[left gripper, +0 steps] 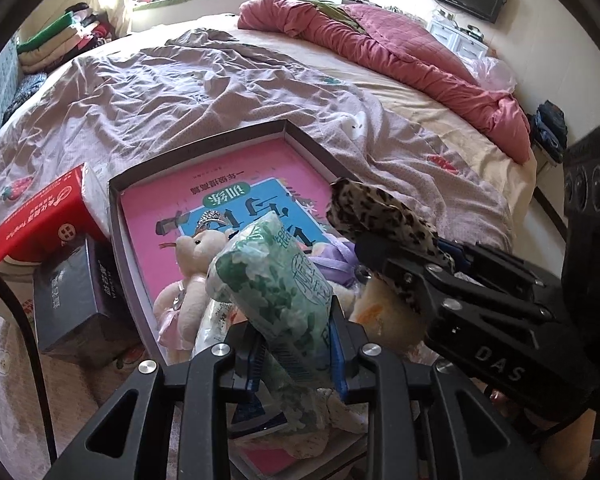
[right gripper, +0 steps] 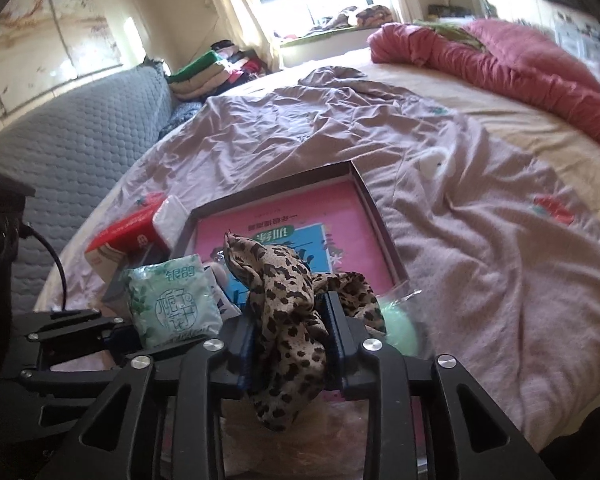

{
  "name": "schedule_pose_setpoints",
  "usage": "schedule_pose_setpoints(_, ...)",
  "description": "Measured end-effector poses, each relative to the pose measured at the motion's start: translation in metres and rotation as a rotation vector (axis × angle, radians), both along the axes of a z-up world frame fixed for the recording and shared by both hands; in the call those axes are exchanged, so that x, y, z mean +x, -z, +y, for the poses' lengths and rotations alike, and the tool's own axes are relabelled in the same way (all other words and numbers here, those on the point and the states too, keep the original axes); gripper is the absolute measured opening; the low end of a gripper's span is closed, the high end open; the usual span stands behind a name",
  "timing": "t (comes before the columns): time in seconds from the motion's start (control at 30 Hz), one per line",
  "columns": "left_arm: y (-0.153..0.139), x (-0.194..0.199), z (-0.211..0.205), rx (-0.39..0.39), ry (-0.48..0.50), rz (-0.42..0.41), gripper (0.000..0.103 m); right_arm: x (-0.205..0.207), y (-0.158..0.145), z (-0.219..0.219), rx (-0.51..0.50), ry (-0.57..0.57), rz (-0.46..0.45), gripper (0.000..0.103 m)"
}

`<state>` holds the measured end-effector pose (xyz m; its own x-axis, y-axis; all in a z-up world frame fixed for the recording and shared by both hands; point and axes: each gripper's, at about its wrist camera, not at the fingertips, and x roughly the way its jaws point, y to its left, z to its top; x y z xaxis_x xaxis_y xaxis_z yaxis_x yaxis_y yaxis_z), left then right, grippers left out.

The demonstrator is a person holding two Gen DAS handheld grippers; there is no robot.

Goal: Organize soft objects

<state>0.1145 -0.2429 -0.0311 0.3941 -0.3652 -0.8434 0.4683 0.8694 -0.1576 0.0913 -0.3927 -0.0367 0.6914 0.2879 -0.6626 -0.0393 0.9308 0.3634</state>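
Between the left tongs (left gripper: pixel 296 356), matt black plastic with bright metal screws and ribbed blue pads, sits a tissue pack (left gripper: pixel 276 292) in thin, crinkly, glossy green-and-white film. The right tongs (right gripper: pixel 290 336), of the same plastic, have a thin, limp leopard-print cloth (right gripper: pixel 288 304) between their pads. Beyond both lies a shallow cardboard box (left gripper: pixel 204 142) with a smooth pink paper book (left gripper: pixel 228 184). Just past the left tongs a plush bear (left gripper: pixel 192 276) looks fuzzy. The wrinkled bedsheet (left gripper: pixel 148 96) is matt cloth.
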Motion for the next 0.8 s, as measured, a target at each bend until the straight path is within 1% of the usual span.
schedule_pose_setpoints(0.03, 0.0, 0.001, 0.002, -0.006, -0.005, 0.002, 0.028, -0.001, -0.001, -0.001, 0.02, 0.002, -0.002, 0.041)
schedule_pose_setpoints(0.1, 0.0, 0.003, 0.005, -0.017, -0.009, 0.01, 0.029, -0.003, -0.003, -0.004, 0.068, 0.004, -0.017, 0.054)
schedule_pose_setpoints(0.17, -0.001, 0.003, 0.007, -0.03, -0.012, 0.017, 0.031, -0.005, -0.008, -0.005, 0.1, 0.005, -0.029, 0.059)
schedule_pose_setpoints(0.27, -0.002, 0.002, 0.009, -0.046, -0.005, 0.026, 0.037, -0.01, -0.019, -0.005, 0.109, 0.004, -0.059, 0.061)
schedule_pose_setpoints(0.33, -0.005, 0.0, 0.009, -0.043, -0.001, 0.012, 0.048, -0.015, -0.027, -0.005, 0.097, 0.018, -0.072, 0.063)
schedule_pose_setpoints(0.43, -0.011, -0.003, 0.009, -0.025, -0.004, -0.012, 0.059, -0.026, -0.038, -0.009, 0.096, 0.043, -0.088, 0.069)
schedule_pose_setpoints(0.47, -0.013, -0.004, 0.009, -0.016, -0.01, -0.021, 0.06, -0.029, -0.041, -0.011, 0.099, 0.049, -0.09, 0.072)
schedule_pose_setpoints(0.63, -0.022, -0.013, 0.016, 0.011, -0.025, -0.047, 0.061, -0.047, -0.055, -0.015, 0.116, 0.07, -0.101, 0.072)
schedule_pose_setpoints(0.67, -0.025, -0.016, 0.018, 0.021, -0.032, -0.058, 0.062, -0.049, -0.057, -0.014, 0.108, 0.073, -0.1, 0.073)
schedule_pose_setpoints(0.73, -0.029, -0.024, 0.023, 0.041, -0.041, -0.074, 0.067, -0.056, -0.063, -0.009, 0.08, 0.068, -0.099, 0.073)
schedule_pose_setpoints(0.8, -0.034, -0.033, 0.03, 0.054, -0.05, -0.084, 0.069, -0.061, -0.068, -0.002, 0.053, 0.056, -0.099, 0.074)
